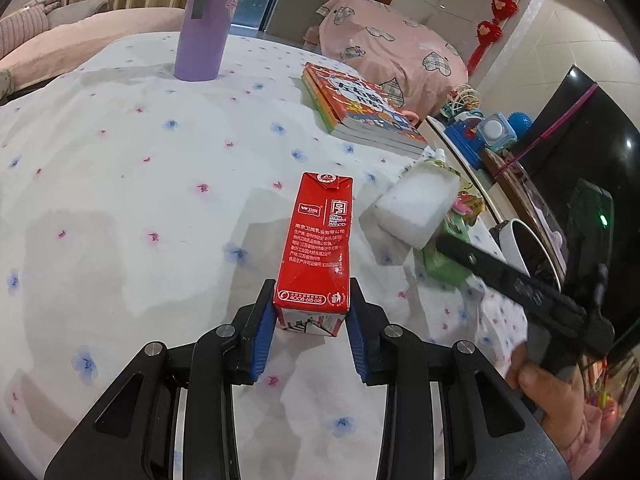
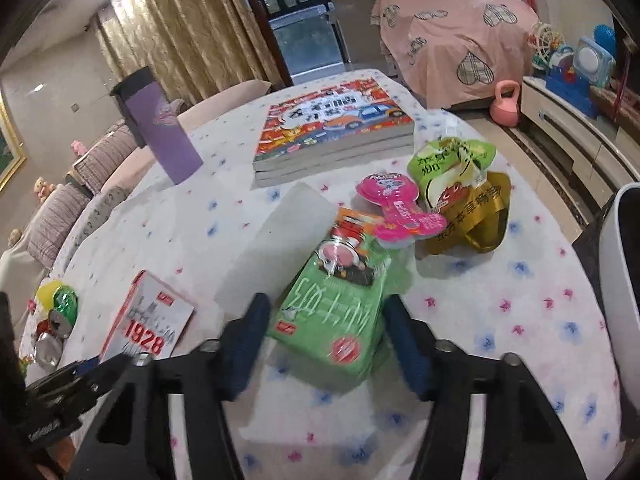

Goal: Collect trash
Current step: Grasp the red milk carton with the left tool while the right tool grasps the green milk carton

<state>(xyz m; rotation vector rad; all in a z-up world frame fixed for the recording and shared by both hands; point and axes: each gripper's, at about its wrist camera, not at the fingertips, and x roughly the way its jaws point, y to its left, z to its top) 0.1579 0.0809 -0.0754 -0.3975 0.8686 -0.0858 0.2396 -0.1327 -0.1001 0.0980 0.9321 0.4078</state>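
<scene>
My left gripper (image 1: 312, 312) is shut on a red milk carton (image 1: 318, 244), its blue pads pressing both sides near the carton's base; the carton also shows in the right wrist view (image 2: 150, 322). My right gripper (image 2: 326, 330) is open, its fingers on either side of a green snack packet (image 2: 336, 304) lying on the flowered tablecloth (image 1: 140, 200). Beyond it lie a pink wrapper (image 2: 400, 210), a green pouch (image 2: 448, 164) and a gold wrapper (image 2: 480, 220). A white foam block (image 1: 416, 206) lies beside the packet.
A stack of books (image 2: 334, 128) and a purple bottle (image 2: 160, 130) stand further back on the table. A white bin (image 2: 624, 280) stands at the table's right edge. Small wrappers (image 2: 56, 320) lie at the left edge. A pink-covered bed (image 2: 452, 40) is behind.
</scene>
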